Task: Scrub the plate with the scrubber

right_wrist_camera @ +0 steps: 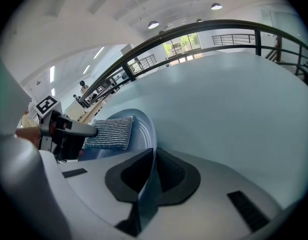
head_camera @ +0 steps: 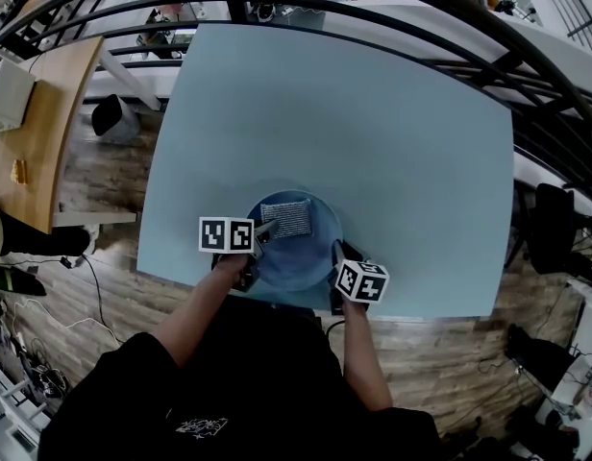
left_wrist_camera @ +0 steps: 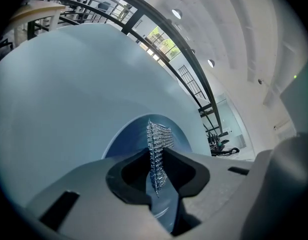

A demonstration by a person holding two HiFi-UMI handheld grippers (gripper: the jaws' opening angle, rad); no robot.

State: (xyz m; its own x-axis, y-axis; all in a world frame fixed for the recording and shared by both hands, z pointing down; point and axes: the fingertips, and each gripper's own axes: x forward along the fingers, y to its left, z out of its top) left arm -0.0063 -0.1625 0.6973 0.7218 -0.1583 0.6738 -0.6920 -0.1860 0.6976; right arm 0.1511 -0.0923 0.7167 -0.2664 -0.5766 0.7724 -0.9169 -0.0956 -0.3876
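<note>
A blue plate (head_camera: 296, 253) lies near the front edge of the pale blue table (head_camera: 373, 123). A silvery mesh scrubber (head_camera: 287, 218) rests flat on the plate's far half. My left gripper (head_camera: 264, 231) is shut on the scrubber's near edge; in the left gripper view the scrubber (left_wrist_camera: 157, 154) stands edge-on between the jaws over the plate (left_wrist_camera: 126, 136). My right gripper (head_camera: 338, 255) is shut on the plate's right rim (right_wrist_camera: 146, 189). In the right gripper view the scrubber (right_wrist_camera: 112, 132) lies on the plate (right_wrist_camera: 144, 126) with the left gripper (right_wrist_camera: 86, 130) on it.
The table's front edge (head_camera: 277, 301) runs just below the plate. Dark curved railings (head_camera: 392, 17) arc behind the table. A wooden desk (head_camera: 37, 133) stands at the left over a wood floor (head_camera: 104, 296).
</note>
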